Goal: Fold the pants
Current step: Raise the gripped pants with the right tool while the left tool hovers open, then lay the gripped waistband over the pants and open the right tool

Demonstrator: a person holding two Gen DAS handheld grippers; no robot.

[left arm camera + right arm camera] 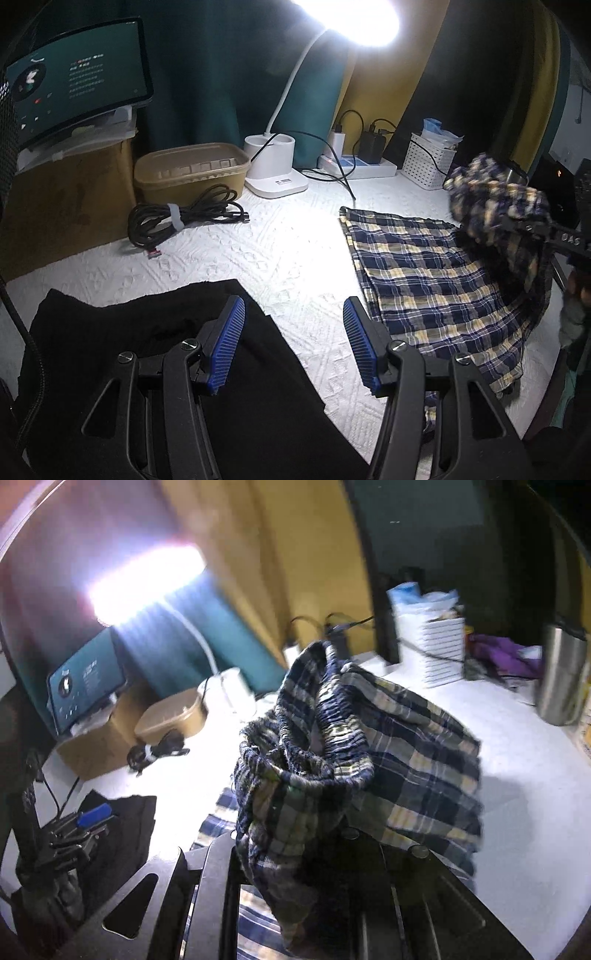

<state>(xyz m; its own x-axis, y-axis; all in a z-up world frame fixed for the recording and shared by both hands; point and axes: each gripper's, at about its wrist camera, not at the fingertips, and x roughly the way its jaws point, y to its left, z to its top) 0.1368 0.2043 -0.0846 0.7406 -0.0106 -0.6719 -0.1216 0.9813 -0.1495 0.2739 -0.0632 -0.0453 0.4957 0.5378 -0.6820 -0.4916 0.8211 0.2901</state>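
In the left wrist view, the left gripper (pixel 293 343) fills the bottom of the frame with its blue pads (pixel 227 343) spread apart and nothing between them. Under it lies a black garment (pixel 147 350) at lower left on the white surface (pixel 288 254). The plaid pants (pixel 436 291) lie to the right of centre, one end flat on the surface, the other lifted in a bunch at the right edge, where the right gripper (pixel 524 225) pinches it. Along the back stand a brown tub (pixel 192 173), a coiled black cable (pixel 181 218), a white lamp (pixel 275 166), a power strip (pixel 358 168) and a white basket (pixel 430 162). A tablet (pixel 74 77) sits at upper left.

In the right wrist view, blurred, the pants (pixel 369 760) fill the centre, their gathered waistband raised and the cloth draping over the right gripper (pixel 314 849), whose fingertips are hidden in the fabric, pressed together on it. The left gripper (pixel 92 819) shows at lower left above the black garment (pixel 129 830). A steel flask (pixel 563 675) stands at the right edge, the basket (pixel 443 653) left of it.
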